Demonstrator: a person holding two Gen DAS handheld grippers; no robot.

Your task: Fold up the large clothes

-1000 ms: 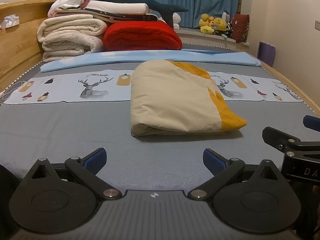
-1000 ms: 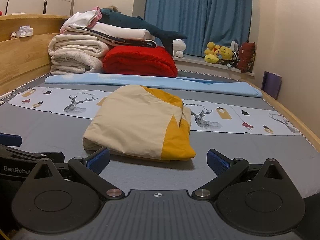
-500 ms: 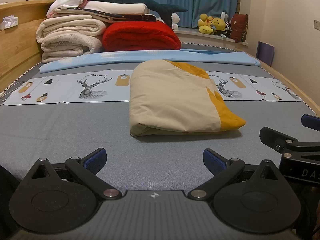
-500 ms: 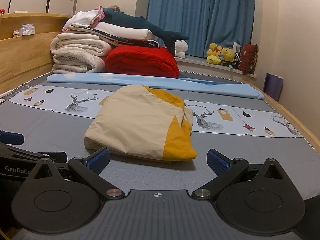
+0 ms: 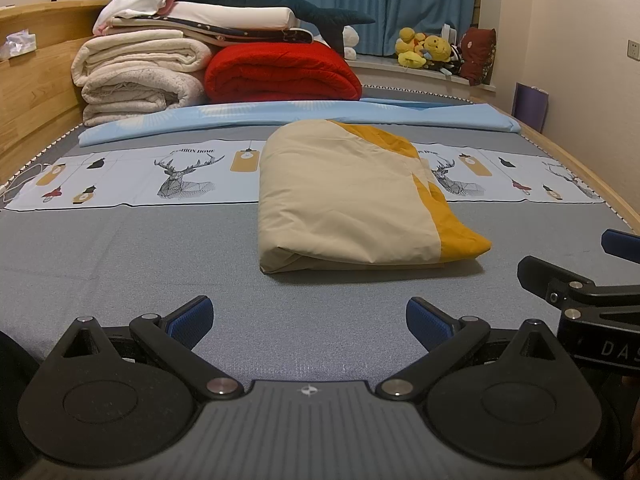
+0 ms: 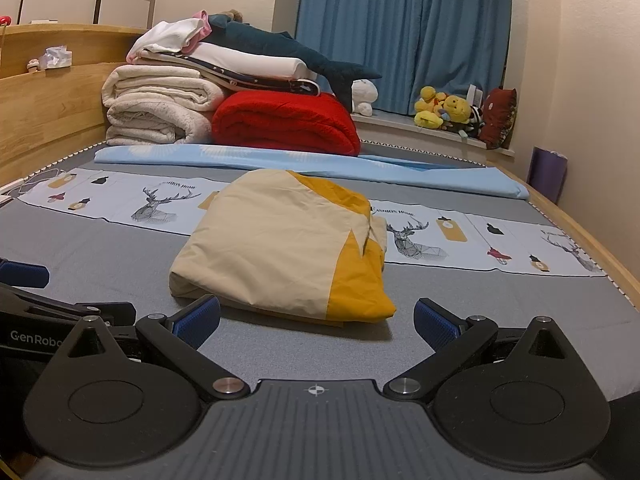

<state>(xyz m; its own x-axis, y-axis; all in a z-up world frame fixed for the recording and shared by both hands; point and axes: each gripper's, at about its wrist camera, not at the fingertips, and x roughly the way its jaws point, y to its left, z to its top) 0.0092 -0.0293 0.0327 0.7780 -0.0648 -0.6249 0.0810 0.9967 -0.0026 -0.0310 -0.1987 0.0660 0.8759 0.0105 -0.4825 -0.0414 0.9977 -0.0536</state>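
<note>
- Right now your folded cream-and-mustard fabric garment (image 5: 352, 200) lies flat on the grey bedsheet (image 5: 120, 264), partly over the pale-blue band printed with deer (image 5: 184, 174), and clear of both tools.
- Your left wrist view shows the fold edge facing you and a side-on slice of your right gripper (image 5: 580, 284) at the frame's right edge; the right wrist view instead shows the mustard corner (image 6: 360, 300) nearest you and your left gripper (image 6: 24, 276) at its left edge.
- Only the right wrist view takes in the tall blue curtains (image 6: 400, 32) in full; both views show the stack of cream blankets (image 5: 140, 76), the rolled red blanket (image 5: 280, 72), the dark-blue plush shark (image 5: 280, 4) and the yellow plush toys (image 5: 424, 50) on the sill.
- Your left gripper (image 5: 310, 318) has its blue-padded fingers (image 5: 190, 316) spread wide, empty, touching nothing.
- Your right gripper (image 6: 318, 318) is likewise spread wide and empty; its left pad (image 6: 200, 316) sits just short of the garment's near edge, though you cannot tell contact from this angle.
</note>
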